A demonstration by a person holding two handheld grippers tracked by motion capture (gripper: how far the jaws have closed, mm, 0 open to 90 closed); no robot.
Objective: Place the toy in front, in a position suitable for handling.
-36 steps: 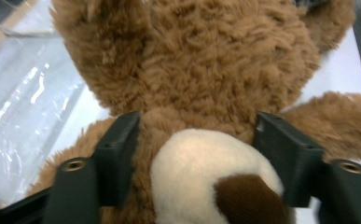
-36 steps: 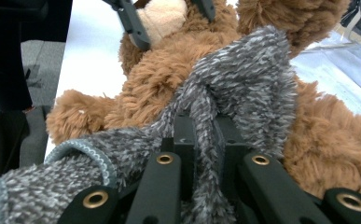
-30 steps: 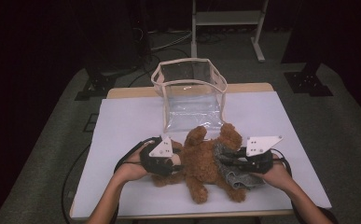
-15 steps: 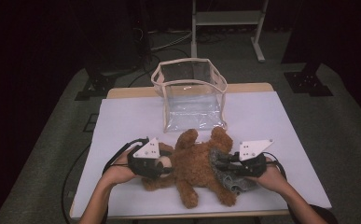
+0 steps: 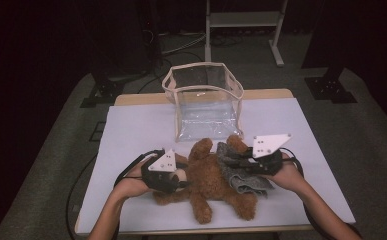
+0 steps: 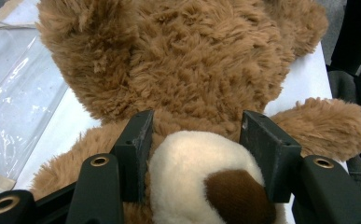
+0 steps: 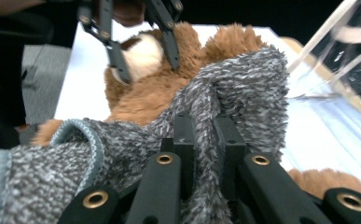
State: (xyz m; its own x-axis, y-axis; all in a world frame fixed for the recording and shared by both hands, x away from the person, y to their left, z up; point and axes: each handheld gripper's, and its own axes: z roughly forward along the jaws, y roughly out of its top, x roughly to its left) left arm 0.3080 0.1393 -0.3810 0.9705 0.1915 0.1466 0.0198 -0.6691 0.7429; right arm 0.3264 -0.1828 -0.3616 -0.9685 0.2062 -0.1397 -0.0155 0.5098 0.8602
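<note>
**Both grippers engaged on the teddy bear and its grey garment**

The brown teddy bear [image 5: 206, 177] lies on its back on the white table [image 5: 131, 130], legs toward the person's edge, head toward the person's left. A clear plastic bag [image 5: 206, 102] with a beige rim stands open just beyond the bear, on the far half of the table.

Left gripper [image 6: 194, 140]: the jaws stand at a moderate width, one on each side of the bear's cream muzzle [image 6: 192, 163]. The pads bear against the muzzle's plush on both sides, so the head is gripped there. In the high view this gripper [image 5: 183, 175] sits at the bear's head end.

Right gripper [image 7: 205, 135]: the jaws are nearly closed, pinching a fold of the grey knitted garment [image 7: 243, 79] between the pads. The garment has a pale blue hem [image 7: 82, 130] and drapes over the bear's body. In the high view the garment [image 5: 241, 172] lies across the bear's right side, with the right gripper [image 5: 238, 162] clamped on its upper edge.
</note>
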